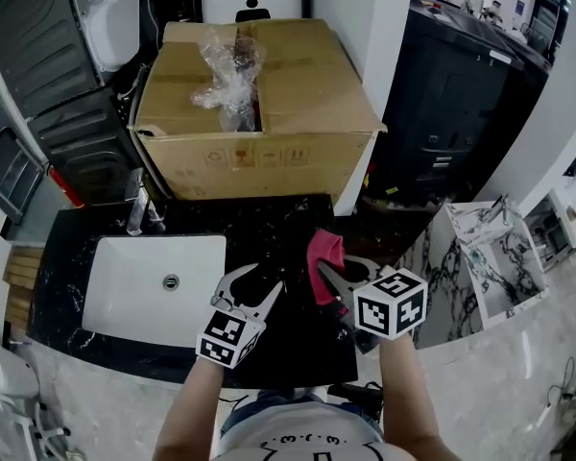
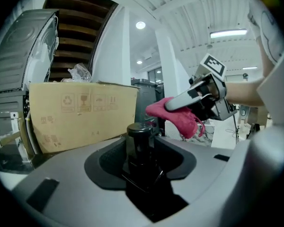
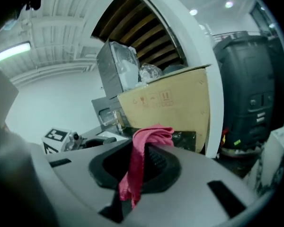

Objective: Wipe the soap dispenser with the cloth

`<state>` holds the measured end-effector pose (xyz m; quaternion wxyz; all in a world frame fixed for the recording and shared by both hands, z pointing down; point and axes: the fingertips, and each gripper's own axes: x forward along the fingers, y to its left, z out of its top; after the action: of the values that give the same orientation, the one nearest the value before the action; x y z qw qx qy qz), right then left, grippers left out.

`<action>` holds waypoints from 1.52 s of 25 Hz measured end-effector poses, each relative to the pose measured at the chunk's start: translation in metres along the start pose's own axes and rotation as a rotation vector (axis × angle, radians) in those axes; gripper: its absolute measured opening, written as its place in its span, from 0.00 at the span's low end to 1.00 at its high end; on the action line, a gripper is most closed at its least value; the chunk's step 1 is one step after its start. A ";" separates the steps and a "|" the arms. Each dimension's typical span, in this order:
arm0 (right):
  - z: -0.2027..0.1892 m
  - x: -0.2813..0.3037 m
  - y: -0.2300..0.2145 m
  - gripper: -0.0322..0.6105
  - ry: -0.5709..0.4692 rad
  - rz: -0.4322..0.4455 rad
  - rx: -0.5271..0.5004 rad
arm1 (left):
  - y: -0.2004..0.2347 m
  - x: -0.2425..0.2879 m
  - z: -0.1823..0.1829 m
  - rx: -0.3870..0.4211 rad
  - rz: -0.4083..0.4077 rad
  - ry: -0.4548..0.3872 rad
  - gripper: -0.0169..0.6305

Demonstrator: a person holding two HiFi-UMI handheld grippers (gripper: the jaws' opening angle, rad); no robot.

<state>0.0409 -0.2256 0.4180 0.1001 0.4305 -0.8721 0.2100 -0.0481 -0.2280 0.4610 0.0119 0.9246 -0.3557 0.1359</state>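
A black soap dispenser point(image 2: 140, 136) stands upright between the jaws of my left gripper point(image 1: 256, 279), over the black counter point(image 1: 288, 221) just right of the sink. A gap shows on each side of it, so the pads do not press on it. My right gripper point(image 1: 332, 279) is shut on a pink cloth point(image 1: 323, 256), which bunches at the jaw tips and hangs down between them point(image 3: 141, 150). In the left gripper view the cloth point(image 2: 178, 117) hovers just right of and slightly above the dispenser's top, apart from it.
A white sink basin point(image 1: 134, 286) sits in the counter to the left, with a faucet point(image 1: 137, 214) behind it. A large cardboard box point(image 1: 269, 123) with a crumpled plastic bag point(image 1: 226, 70) stands at the counter's back. A marble-patterned white unit point(image 1: 480, 257) is on the right.
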 end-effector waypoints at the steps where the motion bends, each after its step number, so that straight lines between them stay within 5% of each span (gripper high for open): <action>1: 0.002 -0.007 -0.002 0.13 -0.030 -0.008 0.038 | 0.001 0.001 0.000 0.000 -0.001 -0.003 0.31; 7: -0.006 -0.023 -0.011 0.13 -0.030 -0.064 0.045 | -0.005 0.014 0.002 -0.011 -0.005 0.032 0.29; 10: -0.007 -0.026 -0.012 0.13 -0.027 -0.070 0.039 | 0.002 0.015 0.002 -0.100 0.046 0.048 0.19; 12: -0.009 -0.027 -0.011 0.13 -0.022 -0.066 0.036 | 0.010 0.010 0.004 -0.259 0.050 0.004 0.19; 19: -0.013 -0.025 -0.007 0.13 -0.022 -0.051 0.056 | 0.049 -0.016 0.028 -1.030 -0.075 -0.343 0.19; 23: -0.009 -0.020 0.003 0.13 -0.041 -0.012 0.067 | 0.062 -0.023 0.027 -1.318 -0.137 -0.492 0.19; 31: -0.011 0.005 0.018 0.13 -0.010 -0.033 -0.075 | 0.072 -0.031 0.026 -1.534 -0.214 -0.605 0.19; 38: -0.004 0.021 0.040 0.13 0.041 -0.030 -0.246 | 0.077 -0.034 0.024 -1.555 -0.196 -0.620 0.19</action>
<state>-0.0037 -0.2172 0.4177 0.1731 0.4236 -0.8825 0.1085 -0.1173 -0.2657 0.4236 0.5586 0.6754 -0.2532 -0.4095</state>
